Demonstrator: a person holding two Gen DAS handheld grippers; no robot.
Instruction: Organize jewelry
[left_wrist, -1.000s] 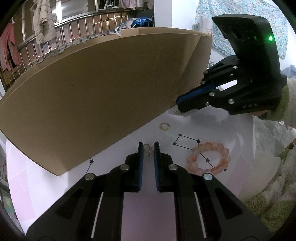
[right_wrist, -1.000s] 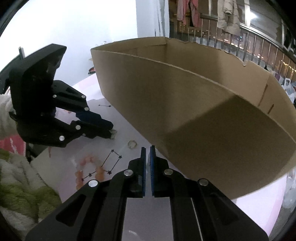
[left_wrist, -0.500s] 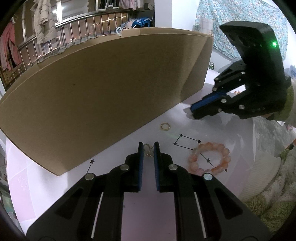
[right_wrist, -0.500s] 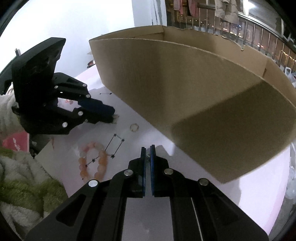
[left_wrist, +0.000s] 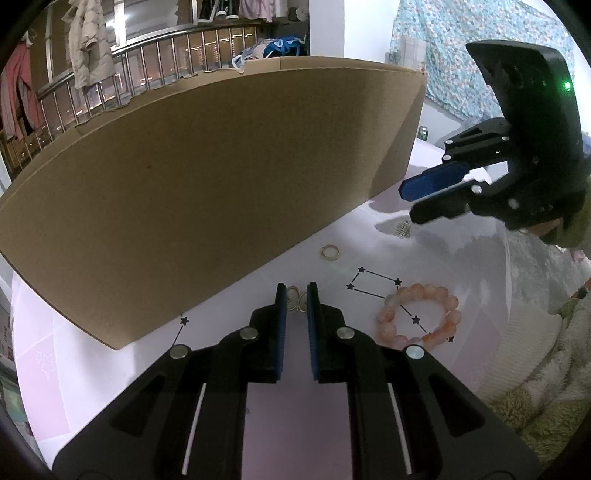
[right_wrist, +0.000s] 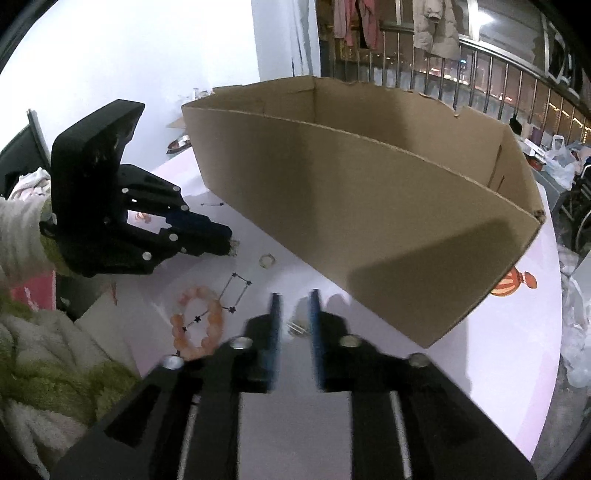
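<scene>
- Nearest, L wrist view: left gripper nearly closed, pads seemingly pinching a small wire earring low over the pale pink table.
- Just right of it: a peach bead bracelet lying flat on a printed star pattern.
- A bit farther: a gold ring, on the table near the box's foot.
- R wrist view: right gripper is opening; a small silver piece lies on the table between its fingers, not pressed.
- Farthest: a tall open cardboard box, prob. the destination; no jewelry visible inside.
- Doing it well, IMO: keep the L pinch gentle and lift straight up, clear the box rim, then let go low inside.
</scene>
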